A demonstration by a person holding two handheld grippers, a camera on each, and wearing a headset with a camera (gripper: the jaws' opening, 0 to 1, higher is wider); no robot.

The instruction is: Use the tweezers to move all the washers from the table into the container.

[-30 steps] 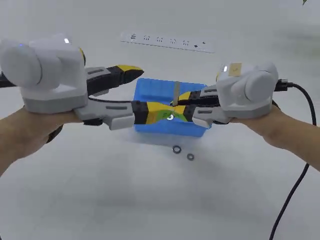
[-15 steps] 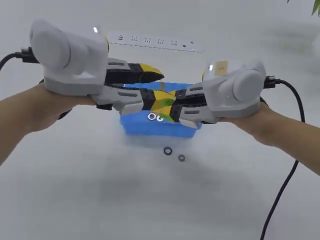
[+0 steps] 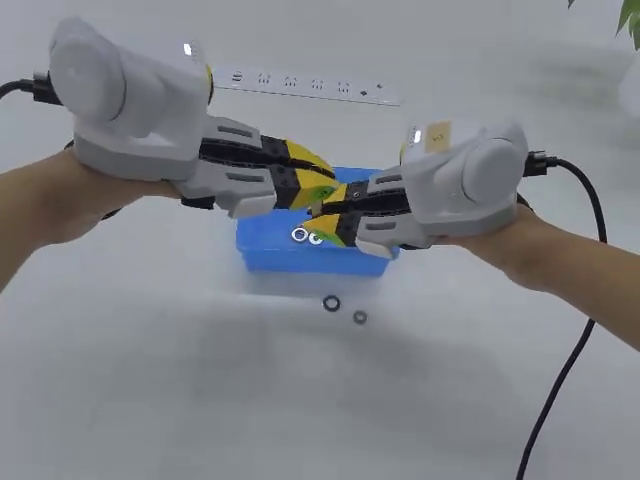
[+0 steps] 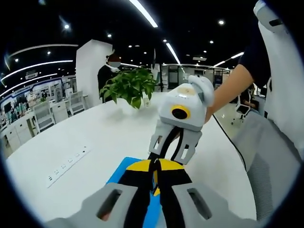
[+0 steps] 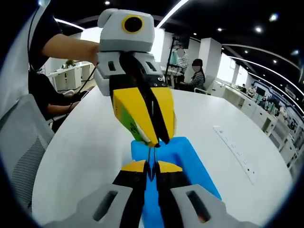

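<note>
Washers [image 3: 331,303] are at two places: two of them lie on the white desk [image 3: 150,380] just in front of the blue container [image 3: 265,258], near each other but apart, and two more [image 3: 299,235] show against the blue of the container, side by side at its front part; we think they lie inside it, but we cannot tell this for sure. Both grippers hang over the container and point at each other. The left gripper [image 3: 326,186] comes over the container from its left side, and its jaws are closed, with the yellow tips together. The right gripper [image 3: 318,222] comes from the container's right side, a little lower, and its tips are almost touching the tips of the left one. In the right gripper view we see the right jaws pressed nearly together on a thin dark sliver, which we take for the tweezers [image 5: 150,159]; the sliver rises over the container up to the tips of the left gripper, and we cannot tell if the left jaws touch it. A white power strip [image 3: 300,85] lies on the desk well behind the container. A black cable [image 3: 570,330] runs down from the right gripper, to the right of the container.
</note>
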